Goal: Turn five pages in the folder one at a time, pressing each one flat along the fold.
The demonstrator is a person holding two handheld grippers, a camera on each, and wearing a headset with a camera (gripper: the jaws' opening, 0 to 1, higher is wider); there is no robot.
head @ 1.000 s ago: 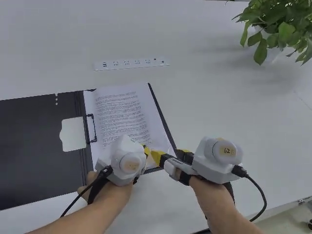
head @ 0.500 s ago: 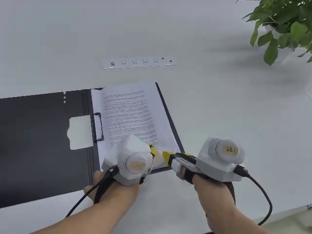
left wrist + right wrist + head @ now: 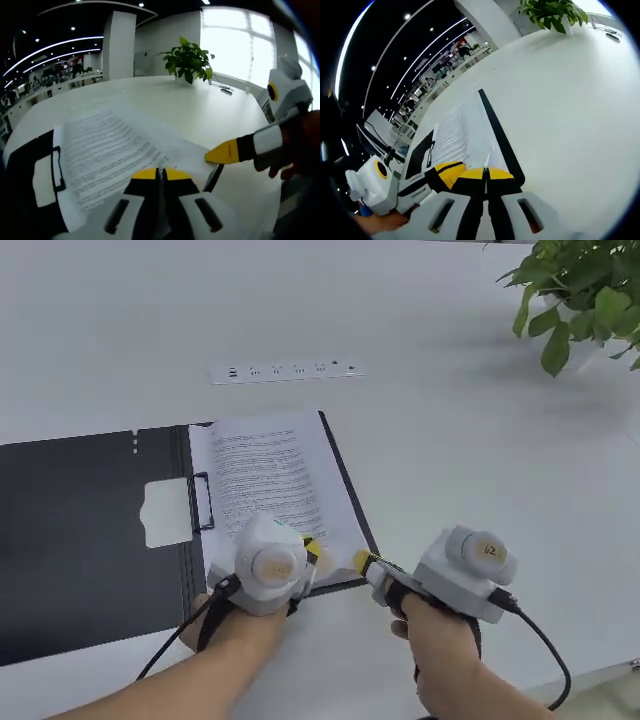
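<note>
Since half a second ago my right tongs (image 3: 362, 562) have drawn back from my left tongs (image 3: 312, 550), so the gap between the two sets of yellow tips is wider. My right hand (image 3: 437, 625) has also rolled, tipping the white body further out to the right. The left tongs have barely shifted.

Both my forearms come up from the near edge of the table (image 3: 480, 440). My left hand (image 3: 232, 625) sits under its handle with the wrist fairly straight. The right forearm angles inward, so the right tongs point leftward across my front.

The left tongs are clenched on nothing, with their tips over the near end of the top page (image 3: 265, 475), just left of the right tips. The right tongs are clenched too, at the page's near right corner. In the right gripper view a thin white sliver stands up between the tips. It is most likely that page's corner, though it is too small to be sure.

The folder (image 3: 80, 540) lies open straight ahead of both tongs. Its black cover spreads off to the left of the left tongs, and the printed page runs away from the tips. Further ahead, beyond the page, lies a white power strip (image 3: 285, 370). Well ahead and to the right of the right tongs is a leafy plant (image 3: 580, 285).
</note>
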